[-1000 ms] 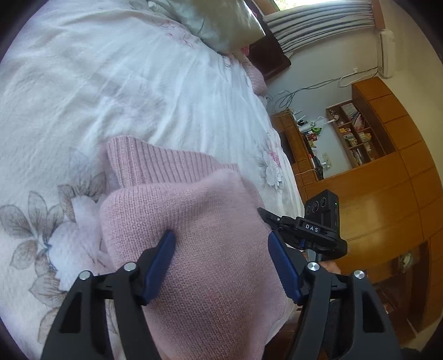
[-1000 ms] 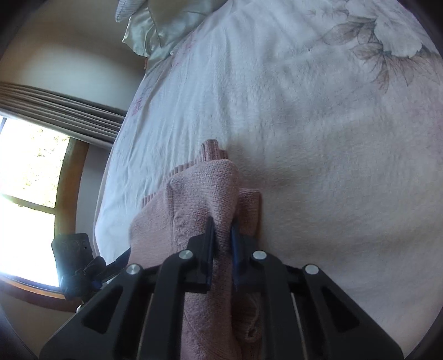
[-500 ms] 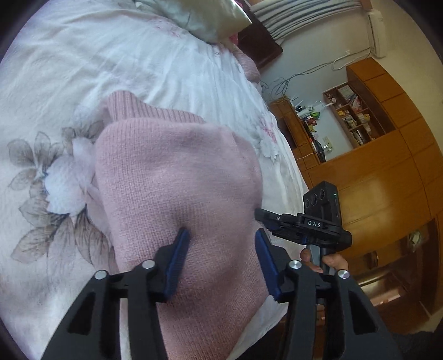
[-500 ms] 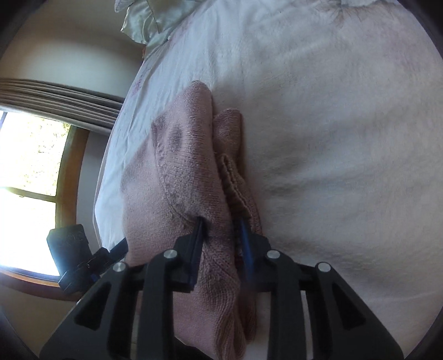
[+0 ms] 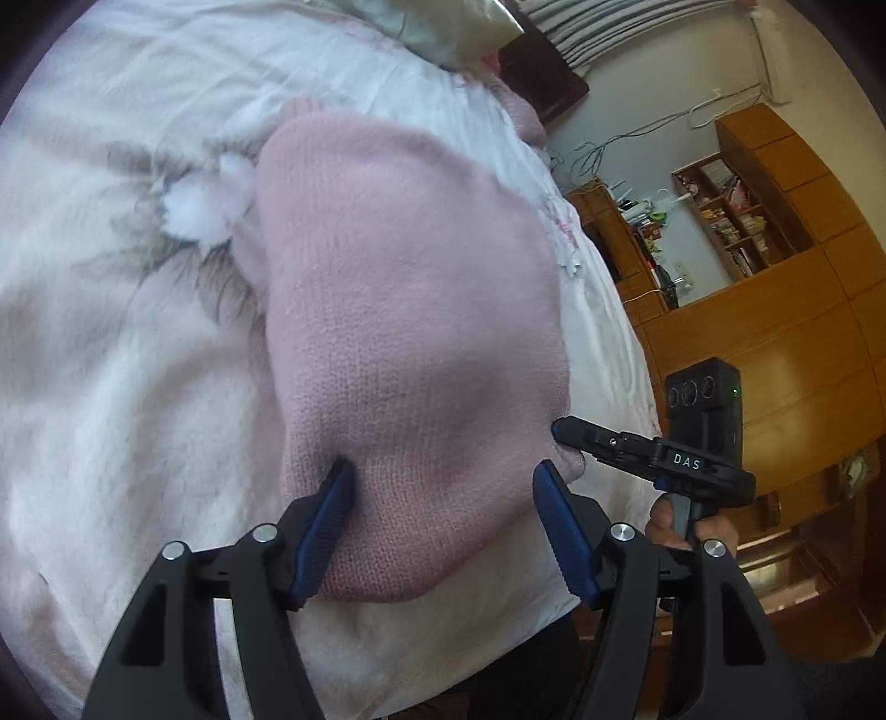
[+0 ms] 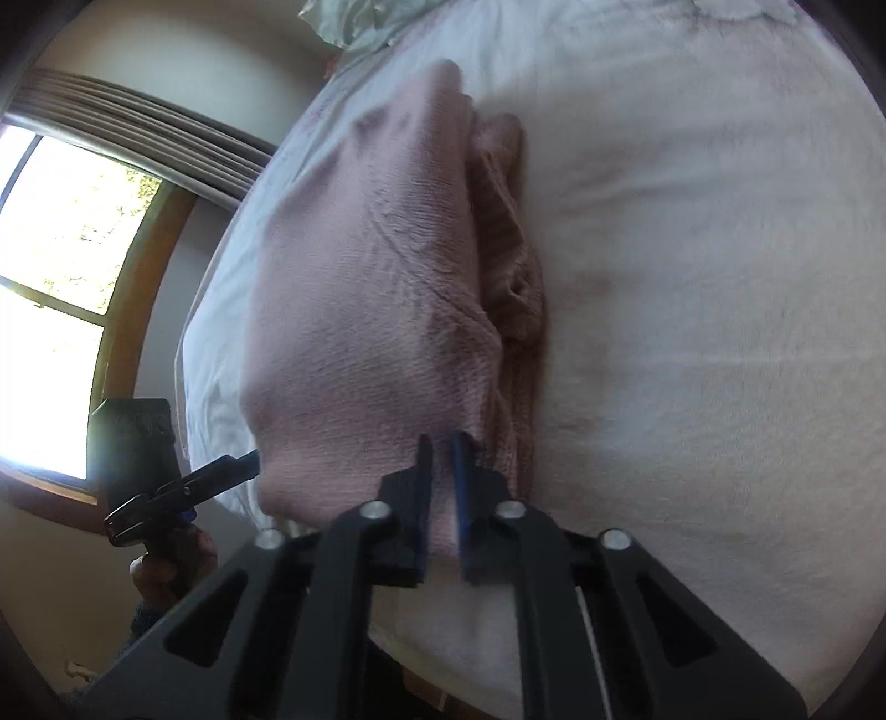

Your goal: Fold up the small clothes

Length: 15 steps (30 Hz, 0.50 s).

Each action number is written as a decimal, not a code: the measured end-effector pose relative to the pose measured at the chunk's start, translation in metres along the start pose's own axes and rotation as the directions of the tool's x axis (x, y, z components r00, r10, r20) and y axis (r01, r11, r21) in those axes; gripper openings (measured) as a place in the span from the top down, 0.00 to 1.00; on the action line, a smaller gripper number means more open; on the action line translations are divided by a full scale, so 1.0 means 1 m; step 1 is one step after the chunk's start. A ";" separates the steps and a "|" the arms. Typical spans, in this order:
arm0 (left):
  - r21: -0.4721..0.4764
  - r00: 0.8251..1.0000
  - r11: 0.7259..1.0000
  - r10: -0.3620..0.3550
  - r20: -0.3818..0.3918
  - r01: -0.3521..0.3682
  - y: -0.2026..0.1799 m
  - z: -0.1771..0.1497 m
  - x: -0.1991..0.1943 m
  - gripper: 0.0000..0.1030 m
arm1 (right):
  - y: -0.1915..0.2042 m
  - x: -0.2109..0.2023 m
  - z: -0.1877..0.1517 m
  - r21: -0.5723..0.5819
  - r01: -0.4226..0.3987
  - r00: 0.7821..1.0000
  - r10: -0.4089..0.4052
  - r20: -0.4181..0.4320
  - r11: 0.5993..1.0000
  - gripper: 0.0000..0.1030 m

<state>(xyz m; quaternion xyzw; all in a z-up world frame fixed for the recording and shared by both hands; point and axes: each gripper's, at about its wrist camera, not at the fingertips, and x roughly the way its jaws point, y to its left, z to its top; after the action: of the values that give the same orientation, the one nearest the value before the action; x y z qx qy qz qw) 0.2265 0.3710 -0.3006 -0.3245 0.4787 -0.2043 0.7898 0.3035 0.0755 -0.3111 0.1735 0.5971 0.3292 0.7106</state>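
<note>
Sweater: pink knit sweater (image 5: 410,310) lies folded on the white floral bedspread (image 5: 111,387), near the edge closest to me; layered folds show on its right side in my right wrist view (image 6: 365,310).
Left gripper: my left gripper (image 5: 443,498) has its jaws spread wide, blue pads (image 5: 326,520) at either side of the sweater's near end, the left pad pressing into the knit.
Right gripper: my right gripper (image 6: 441,459) has its jaws nearly together, pinching the sweater's near right corner between them.
Hands: my right hand (image 5: 692,531) grips its handle beside the sweater's right edge.
Surroundings: pillow (image 5: 454,27) beyond the sweater; wooden cabinets (image 5: 775,310) to its right; window (image 6: 61,277) to its left.
</note>
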 end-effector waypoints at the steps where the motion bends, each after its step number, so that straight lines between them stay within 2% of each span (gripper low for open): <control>1: -0.006 1.000 1.000 -0.005 0.008 0.005 0.000 0.000 -0.003 0.35 | -0.002 -0.002 -0.002 0.005 -0.012 1.000 0.012 0.005 1.000 1.00; 2: -0.011 1.000 1.000 -0.013 0.020 0.013 -0.002 0.000 -0.008 0.35 | 0.001 -0.008 -0.004 0.003 -0.019 1.000 0.019 0.016 1.000 1.00; 3: -0.006 0.999 1.000 -0.024 0.036 0.024 -0.007 -0.002 -0.017 0.34 | 0.005 -0.015 -0.007 -0.010 -0.022 0.999 0.023 0.030 1.000 0.94; 6: 0.035 0.997 0.999 -0.042 0.064 0.039 -0.019 -0.015 -0.034 0.34 | 0.018 -0.035 -0.019 -0.067 -0.022 0.998 0.026 0.064 0.998 0.93; 8: 0.025 0.999 0.999 0.018 0.034 -0.019 -0.014 -0.027 -0.023 0.31 | 0.014 -0.027 -0.026 -0.062 0.005 0.999 -0.002 0.036 0.998 0.92; 9: 0.008 0.998 0.998 0.057 0.015 -0.057 -0.008 -0.032 -0.015 0.31 | 0.008 -0.018 -0.029 -0.054 0.034 0.999 -0.033 0.018 0.998 0.95; 12: -0.033 0.995 0.995 0.097 0.019 -0.096 -0.005 -0.039 -0.014 0.26 | 0.011 -0.011 -0.029 -0.072 0.082 0.997 -0.081 0.018 0.994 0.95; 13: -0.036 0.993 0.992 0.119 0.018 -0.118 -0.010 -0.041 -0.019 0.12 | 0.019 -0.017 -0.031 -0.091 0.097 0.995 -0.095 0.032 0.991 0.89; 14: -0.027 0.988 0.988 0.154 0.030 -0.153 -0.018 -0.043 -0.027 0.10 | 0.030 -0.025 -0.034 -0.115 0.108 0.993 -0.103 0.049 0.987 0.84; 15: -0.005 0.972 0.974 0.227 0.053 -0.228 -0.030 -0.047 -0.037 0.09 | 0.042 -0.035 -0.038 -0.144 0.139 0.989 -0.129 0.075 0.980 0.73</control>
<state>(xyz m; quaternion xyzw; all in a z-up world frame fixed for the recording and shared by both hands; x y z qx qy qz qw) 0.1672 0.3583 -0.2724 -0.2726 0.4914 -0.1040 0.8206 0.2532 0.0767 -0.2674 0.0903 0.5576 0.3183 0.7613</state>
